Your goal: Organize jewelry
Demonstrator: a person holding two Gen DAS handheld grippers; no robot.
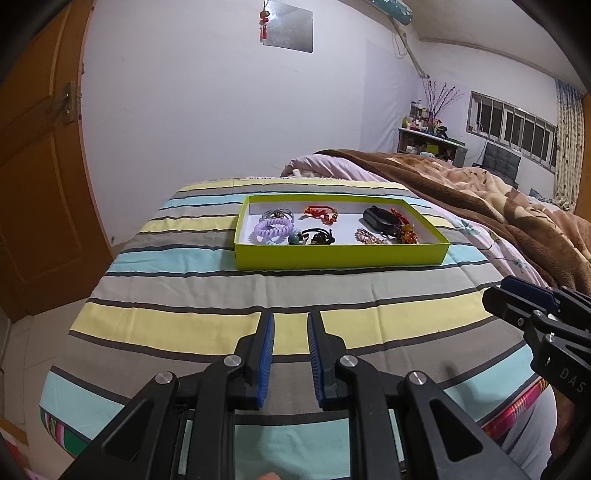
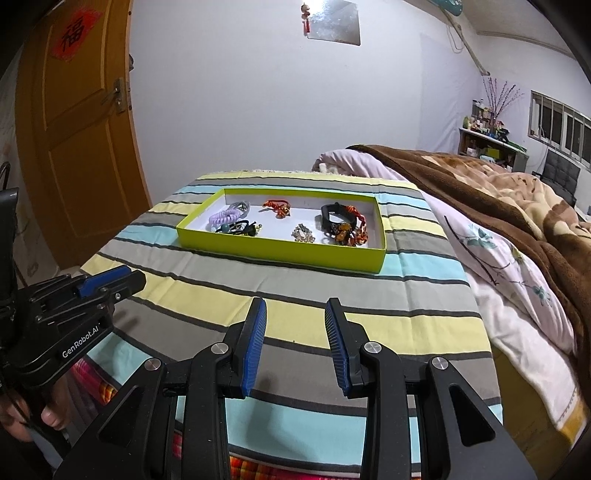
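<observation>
Right view only: red paper sign (image 2: 75,35) on door (image 2: 74,147).
My left gripper (image 1: 291,325): narrow gap, empty.
My right gripper (image 2: 295,312): wide, empty, near the tray (image 2: 280,254).

Between both grippers and the shallow lime-green cardboard tray (image 1: 340,254) lies a bare stretch of striped cloth (image 1: 207,295) — nothing stands on it. The tray's low wall is the only barrier in front. On the right, a rumpled brown fleece blanket (image 2: 517,192) rises close beside the tray — tighter room there.
</observation>
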